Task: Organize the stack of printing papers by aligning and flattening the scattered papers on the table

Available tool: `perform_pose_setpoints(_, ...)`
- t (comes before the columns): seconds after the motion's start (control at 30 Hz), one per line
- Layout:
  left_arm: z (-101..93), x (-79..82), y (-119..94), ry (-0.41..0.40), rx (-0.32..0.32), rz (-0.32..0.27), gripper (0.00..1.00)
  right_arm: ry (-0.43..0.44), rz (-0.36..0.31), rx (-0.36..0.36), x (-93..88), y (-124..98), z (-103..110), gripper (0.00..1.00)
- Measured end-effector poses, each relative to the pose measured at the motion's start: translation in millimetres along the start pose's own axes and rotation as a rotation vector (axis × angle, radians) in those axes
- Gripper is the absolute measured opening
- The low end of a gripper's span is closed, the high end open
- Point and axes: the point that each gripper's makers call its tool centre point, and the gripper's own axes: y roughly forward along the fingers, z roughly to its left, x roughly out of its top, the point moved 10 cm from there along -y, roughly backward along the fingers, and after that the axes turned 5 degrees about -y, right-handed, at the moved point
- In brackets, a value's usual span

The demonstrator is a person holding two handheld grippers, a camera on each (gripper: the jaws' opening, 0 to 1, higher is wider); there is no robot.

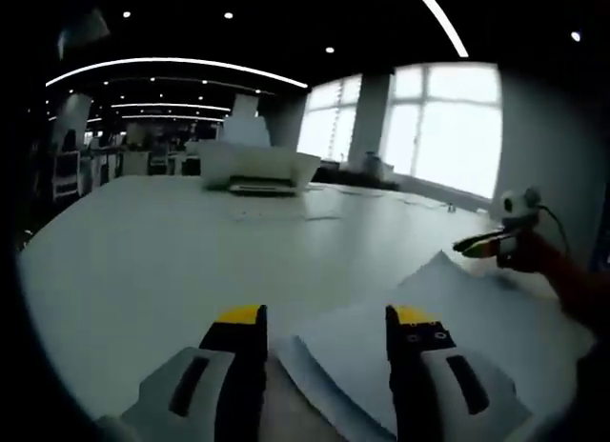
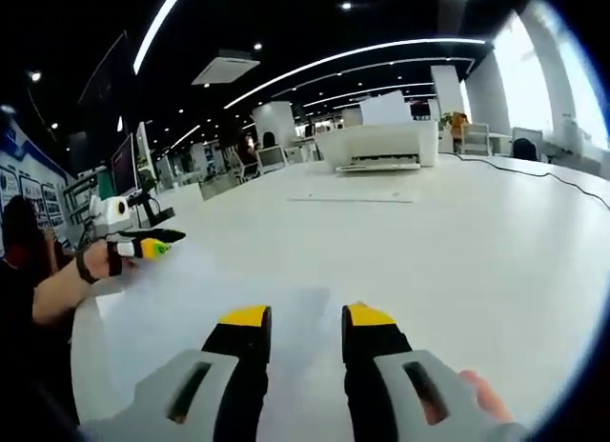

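Papers point(image 1: 381, 356) — one loose stack, two grippers point(image 1: 324, 318) point(image 2: 307, 318) open, one printer point(image 1: 255, 166)

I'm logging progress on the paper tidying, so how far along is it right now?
Early. Done: nothing clearly; the papers lie fanned on the table, edges offset. In hand: nothing; the left gripper hovers open over their near corner, and the right gripper is open too. Left: squaring and flattening the stack.

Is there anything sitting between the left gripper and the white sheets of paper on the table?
Nothing visible. The left gripper is open right over the near edge of the white paper sheets, with bare white table beside them. The white printer stands far behind.
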Motion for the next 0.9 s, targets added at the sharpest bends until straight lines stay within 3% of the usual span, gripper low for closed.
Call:
perform_pose_setpoints(0.13,-0.9,1.2,-20.0,-0.029,-0.047,0.002,0.52,-0.002,0.008,0.004,-2.9,-11.9,-0.8,0.25)
perform_pose_setpoints(0.3,-12.9,-5.4,-45.6,-0.046,-0.154,0.069,0.53,0.008,-0.006,0.016,-7.3,-28.9,0.8,0.25)
perform_pose_setpoints(0.37,-14.5,-7.9,-49.0,-0.054,-0.17,0.087,0.53,0.011,-0.008,0.021,-9.5,-33.4,1.0,0.25)
perform_pose_setpoints(0.67,-17.7,-22.9,-49.3,0.001,-0.111,0.187,0.57,0.021,0.017,0.042,-24.2,-41.2,5.1,0.25)
perform_pose_setpoints(0.9,-23.1,-24.5,-42.7,-0.013,-0.106,0.208,0.58,0.02,0.036,0.079,-27.4,-35.4,8.8,0.26)
